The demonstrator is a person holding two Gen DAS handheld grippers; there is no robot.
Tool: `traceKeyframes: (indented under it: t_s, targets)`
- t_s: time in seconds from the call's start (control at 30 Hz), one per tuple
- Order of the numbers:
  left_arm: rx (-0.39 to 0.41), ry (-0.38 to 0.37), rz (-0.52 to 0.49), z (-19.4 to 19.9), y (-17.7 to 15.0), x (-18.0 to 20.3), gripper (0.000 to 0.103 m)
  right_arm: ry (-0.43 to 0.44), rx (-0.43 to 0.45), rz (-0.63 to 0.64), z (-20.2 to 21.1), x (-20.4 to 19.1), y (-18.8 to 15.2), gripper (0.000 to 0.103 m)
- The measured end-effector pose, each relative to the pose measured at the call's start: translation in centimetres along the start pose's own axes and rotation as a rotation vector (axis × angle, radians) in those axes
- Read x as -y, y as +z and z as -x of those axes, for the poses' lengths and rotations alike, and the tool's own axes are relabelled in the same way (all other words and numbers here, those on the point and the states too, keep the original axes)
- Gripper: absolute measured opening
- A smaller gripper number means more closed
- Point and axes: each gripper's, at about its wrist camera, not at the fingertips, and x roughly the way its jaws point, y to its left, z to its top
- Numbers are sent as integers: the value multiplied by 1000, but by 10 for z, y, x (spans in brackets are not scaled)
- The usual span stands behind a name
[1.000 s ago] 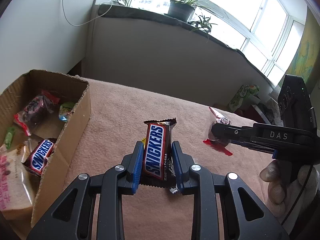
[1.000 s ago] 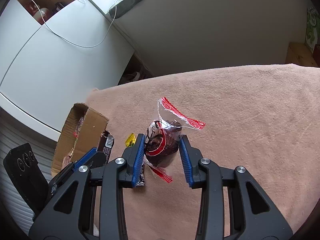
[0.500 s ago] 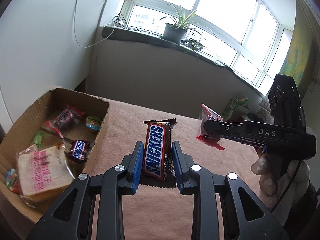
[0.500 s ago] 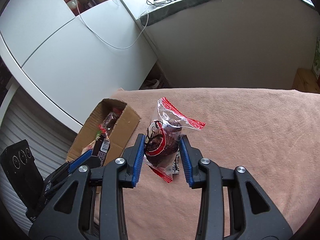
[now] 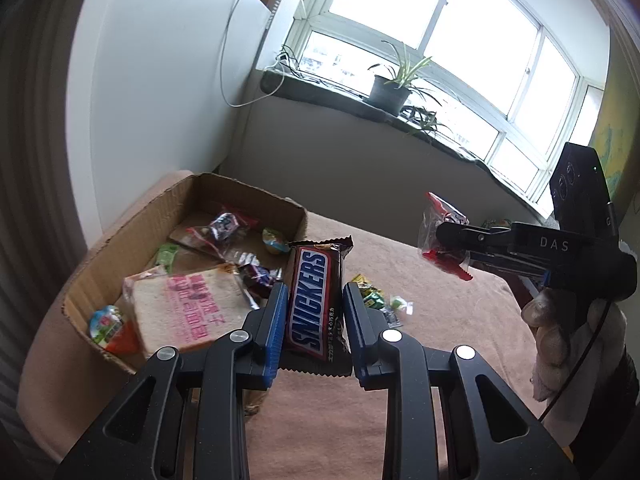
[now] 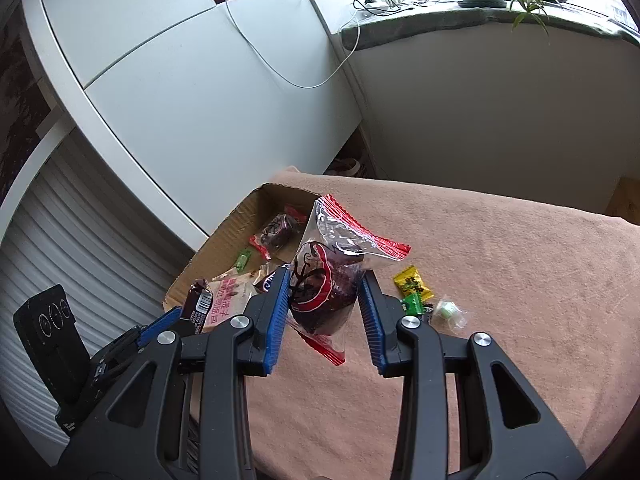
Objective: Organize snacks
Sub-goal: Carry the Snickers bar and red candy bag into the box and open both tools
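So on my far left there's the open brown cardboard box (image 5: 132,240) sitting on the table with the peach-pink cloth (image 5: 440,320), and it's already got a fair bit in it: a clear-wrapped slice of bread with pink print (image 5: 176,312), a couple of dark candies, a small green one. Next over, my left gripper (image 5: 314,320) has its jaws clamped on the brown Snickers bar with the blue and white logo (image 5: 314,300), held up off the cloth right by the box's near corner. Between the two grippers, a few small green and yellow wrapped candies (image 6: 416,292) are lying loose on the cloth, not packed yet. Then my right gripper (image 6: 324,312) has its jaws squeezed on a clear plastic pouch with red sealed edges and something dark inside (image 6: 328,280), also in the air, a bit further from the box.

Looks to me like I'm mid-carry with both, heading for the box. Next move I'd guess: swing the Snickers left over the open top, let go, then bring the pouch across after it. Gotta clear the cardboard wall and not drop onto the rim.
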Motion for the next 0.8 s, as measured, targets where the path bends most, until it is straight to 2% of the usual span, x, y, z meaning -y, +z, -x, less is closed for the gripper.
traceKeyframes:
  t_s: [0.37, 0.8]
  targets:
    - [-10, 54, 45, 10, -10, -37, 27, 47, -68, 65, -56, -51, 9, 36]
    - [-24, 67, 63, 1, -10, -48, 27, 32, -131, 86, -112, -73, 21, 36]
